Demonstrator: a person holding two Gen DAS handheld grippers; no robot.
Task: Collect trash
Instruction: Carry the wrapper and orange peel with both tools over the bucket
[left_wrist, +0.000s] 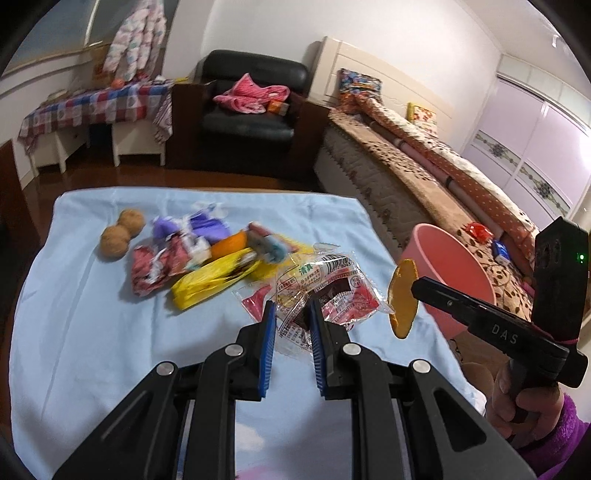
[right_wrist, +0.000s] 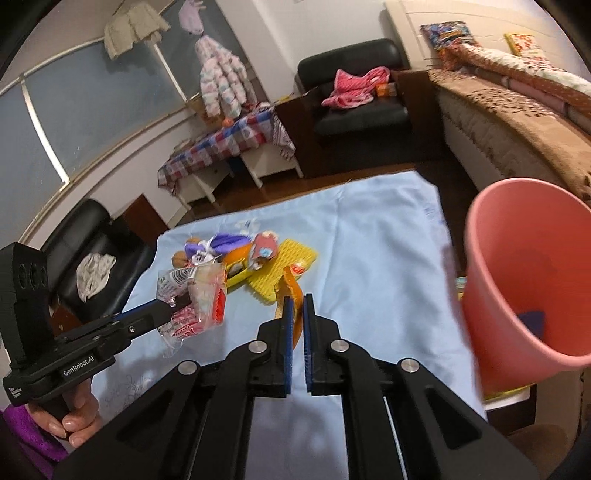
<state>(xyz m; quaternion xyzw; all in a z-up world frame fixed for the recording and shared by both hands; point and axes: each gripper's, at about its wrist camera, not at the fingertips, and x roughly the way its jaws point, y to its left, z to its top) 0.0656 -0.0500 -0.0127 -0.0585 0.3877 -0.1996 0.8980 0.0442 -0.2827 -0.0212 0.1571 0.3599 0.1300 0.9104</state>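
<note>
Two grippers are each carrying a piece of trash, so the step in hand appears to be transport to the bin. The left gripper is clamped on a clear red-printed wrapper, lifted off the light blue cloth that covers the table. The right gripper has its jaws nearly together on an orange peel, which stands up between the blue pads.

The pink bin sits just off the table's right edge, mouth tilted toward the right gripper. The remaining trash pile lies mid-cloth: crumpled wrappers, a yellow wrapper, purple packaging, an orange piece, and two brown round nuts at its far-left side.

Judgement: the peel is nearest the bin and should go first. The next move calls for carrying it over the rim, then parting the jaws well inside the mouth so the thin peel does not catch on a pad. The wrapper should follow; it is light and may cling or drift.

View differences: the right wrist view shows the bin interior, with a dark blue item at the bottom; the left view shows only its outer wall and rim. The left view shows the peel's broad face and the wrapper's print, and the nuts clearly
</note>
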